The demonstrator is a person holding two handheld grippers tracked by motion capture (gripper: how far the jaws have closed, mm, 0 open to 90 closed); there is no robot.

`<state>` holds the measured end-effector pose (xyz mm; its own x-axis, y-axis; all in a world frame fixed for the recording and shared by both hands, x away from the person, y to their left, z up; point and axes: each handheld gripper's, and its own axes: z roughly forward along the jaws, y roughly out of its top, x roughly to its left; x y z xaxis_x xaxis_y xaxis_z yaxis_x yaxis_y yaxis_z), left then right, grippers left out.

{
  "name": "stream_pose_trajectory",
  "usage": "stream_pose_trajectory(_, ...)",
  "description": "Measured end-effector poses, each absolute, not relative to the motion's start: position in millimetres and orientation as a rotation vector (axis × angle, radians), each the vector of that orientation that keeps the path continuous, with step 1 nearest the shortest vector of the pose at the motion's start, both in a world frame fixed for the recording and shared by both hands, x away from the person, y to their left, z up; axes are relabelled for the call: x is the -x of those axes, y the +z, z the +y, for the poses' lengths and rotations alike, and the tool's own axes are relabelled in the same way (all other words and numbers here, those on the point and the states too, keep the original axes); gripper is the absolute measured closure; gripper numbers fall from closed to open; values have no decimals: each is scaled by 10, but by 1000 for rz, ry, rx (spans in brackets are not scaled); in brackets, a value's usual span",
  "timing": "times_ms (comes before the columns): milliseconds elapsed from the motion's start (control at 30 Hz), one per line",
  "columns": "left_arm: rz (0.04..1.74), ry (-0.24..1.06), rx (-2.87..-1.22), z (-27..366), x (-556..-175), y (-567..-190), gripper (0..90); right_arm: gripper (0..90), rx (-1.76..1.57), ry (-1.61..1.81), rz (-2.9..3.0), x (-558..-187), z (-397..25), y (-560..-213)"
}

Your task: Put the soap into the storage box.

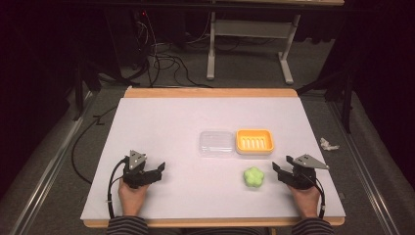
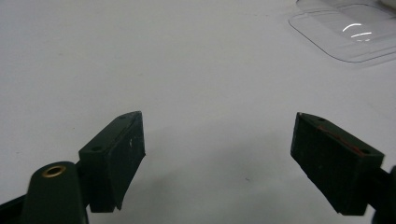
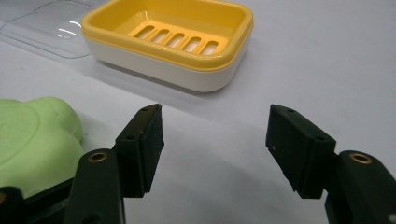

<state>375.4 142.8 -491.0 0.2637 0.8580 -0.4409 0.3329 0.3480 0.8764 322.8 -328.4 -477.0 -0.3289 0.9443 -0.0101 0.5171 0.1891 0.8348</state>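
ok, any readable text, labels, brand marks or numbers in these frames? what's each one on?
None readable.
Yellow soap dish: plain, only drain slots, no print.
Green flower-shaped soap: no lettering that can be made out.
Clear lid: only glare, no visible marking.
Left gripper and right gripper: black jaws, bare, no labels.
White table: blank.

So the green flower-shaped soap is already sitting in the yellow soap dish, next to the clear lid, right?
Not quite. The green soap lies on the white table, in front of the yellow soap dish, whose tray is empty. The clear lid does sit beside the dish. The high view shows this.
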Motion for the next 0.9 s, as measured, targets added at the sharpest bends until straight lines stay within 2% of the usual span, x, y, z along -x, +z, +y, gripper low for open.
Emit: stream_pose_trajectory(900,1319,543,-1254,1381,-3758,-4933,179,376,-1391,991,1964,-3268,-3275,-4777)
